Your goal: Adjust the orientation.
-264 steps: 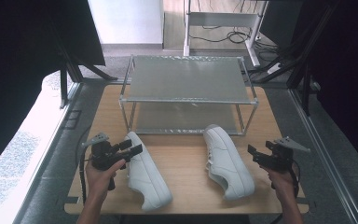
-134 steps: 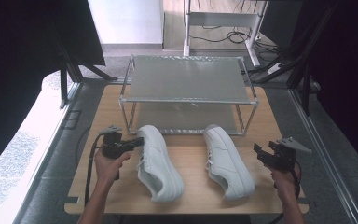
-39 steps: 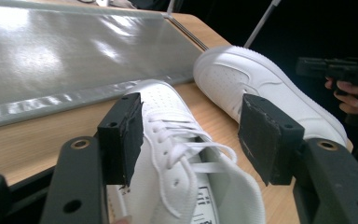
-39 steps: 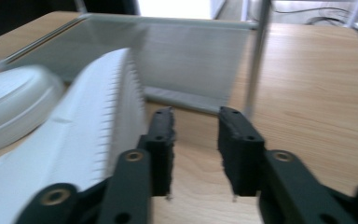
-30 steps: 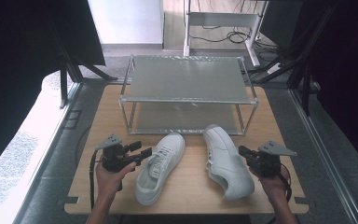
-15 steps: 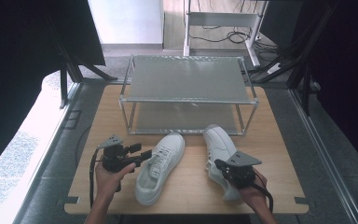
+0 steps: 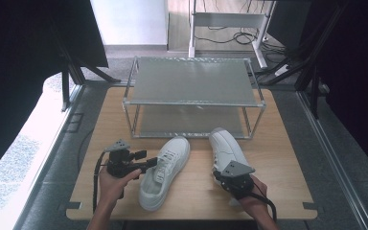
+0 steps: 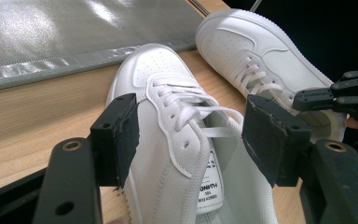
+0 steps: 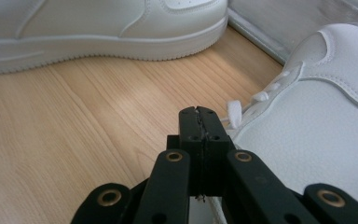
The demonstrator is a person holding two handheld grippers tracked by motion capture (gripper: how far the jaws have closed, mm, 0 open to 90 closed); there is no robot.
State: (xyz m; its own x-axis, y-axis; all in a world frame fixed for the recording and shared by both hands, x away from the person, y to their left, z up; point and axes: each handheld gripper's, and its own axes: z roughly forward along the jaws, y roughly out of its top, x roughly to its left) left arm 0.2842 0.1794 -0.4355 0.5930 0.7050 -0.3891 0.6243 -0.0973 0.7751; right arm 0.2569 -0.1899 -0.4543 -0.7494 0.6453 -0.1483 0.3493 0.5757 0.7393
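The left gripper (image 8: 191,140) straddled the left sneaker (image 7: 165,170), jaws wide, steadying it; the right gripper (image 9: 200,116), jaws together, nudged the right sneaker (image 7: 226,148).

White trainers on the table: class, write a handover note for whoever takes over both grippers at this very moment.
Left gripper: jaws open, astride the left shoe's collar. One pad touches its side and the other stands clear.
Right gripper: shut, nothing visible between the jaws, tips beside a lace end of the right shoe.
Things: both shoes lie on the table, toes toward the rack, the left one angled.
Done: neither shoe is gripped or on the rack.
Left: probably grip each shoe and set it on a shelf.
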